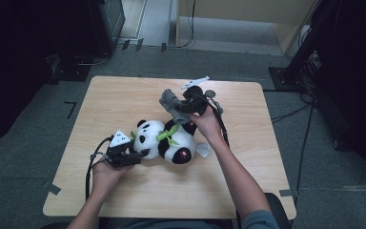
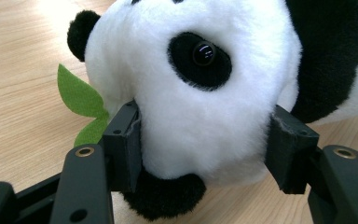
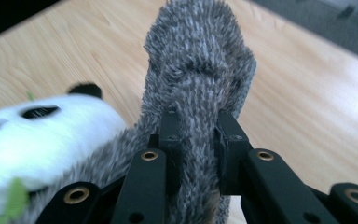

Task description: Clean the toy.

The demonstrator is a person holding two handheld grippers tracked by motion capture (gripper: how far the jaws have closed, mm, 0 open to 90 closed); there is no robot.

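A black-and-white plush panda (image 1: 164, 140) with a green leaf collar lies on its side in the middle of the wooden table (image 1: 124, 95). My left gripper (image 1: 140, 153) is shut on the panda's head (image 2: 200, 93), its pads (image 2: 128, 144) pressed into the white fur on both sides of the muzzle. A grey furry plush piece (image 1: 172, 105) is lifted above the panda's far end. My right gripper (image 1: 181, 109) is shut on this grey plush (image 3: 198, 84), squeezing a narrow fold of it between its pads (image 3: 170, 135). The panda (image 3: 37, 135) lies blurred at the lower left there.
A white tag (image 1: 203, 150) sticks out by the panda's lower body. Dark equipment and cables stand on the grey floor around the table. Bare wood surrounds the toys on all sides.
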